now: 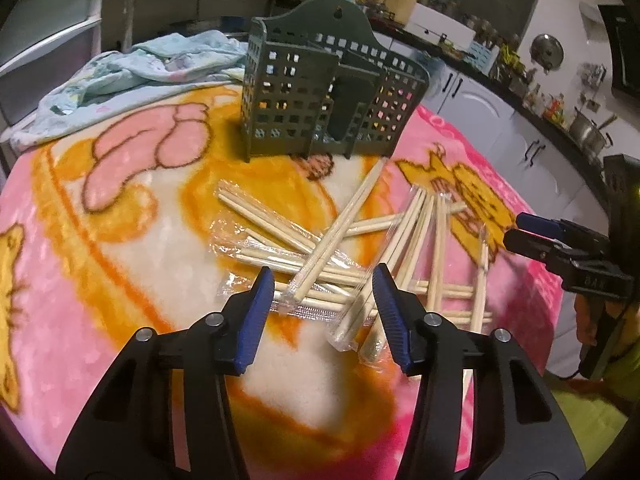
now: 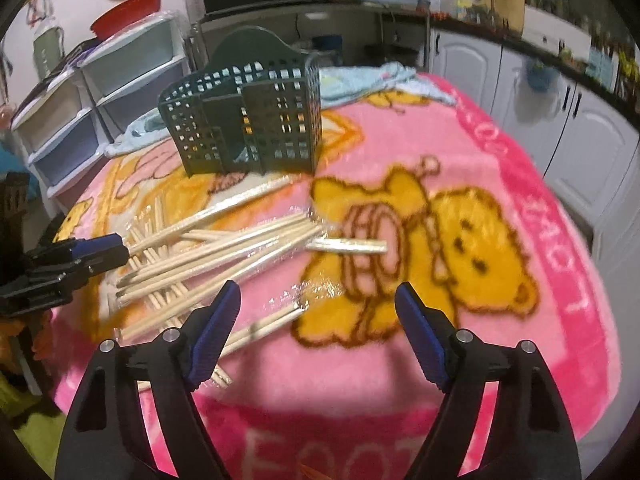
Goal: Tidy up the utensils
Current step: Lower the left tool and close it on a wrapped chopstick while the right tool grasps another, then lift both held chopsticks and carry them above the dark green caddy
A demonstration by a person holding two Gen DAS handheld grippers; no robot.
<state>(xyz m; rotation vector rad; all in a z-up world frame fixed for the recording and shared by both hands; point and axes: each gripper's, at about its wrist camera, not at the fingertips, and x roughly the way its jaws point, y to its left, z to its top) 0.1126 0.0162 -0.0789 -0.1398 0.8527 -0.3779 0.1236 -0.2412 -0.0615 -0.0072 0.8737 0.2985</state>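
Note:
A heap of wooden chopsticks (image 1: 348,220), many in clear plastic sleeves, lies on a pink blanket with yellow bears (image 1: 80,280). Behind it stands a dark green perforated utensil holder (image 1: 320,92), upright and seemingly empty. My left gripper (image 1: 324,276) hovers low over the near end of the heap, open, with wrapped chopstick ends between its blue pads but not pressed. The right gripper (image 1: 532,236) shows at the right edge. In the right wrist view, my right gripper (image 2: 319,290) is open over bare blanket (image 2: 520,160), the chopsticks (image 2: 224,248) just to its left, the holder (image 2: 244,120) beyond, and the left gripper (image 2: 100,248) at the left.
A crumpled light blue cloth (image 1: 132,68) lies behind the holder. Plastic drawer units (image 2: 80,120) stand past the far left edge of the table. White cabinets under a cluttered dark counter (image 1: 500,120) run along the right. One wrapped pair (image 2: 348,245) lies apart on the bear print.

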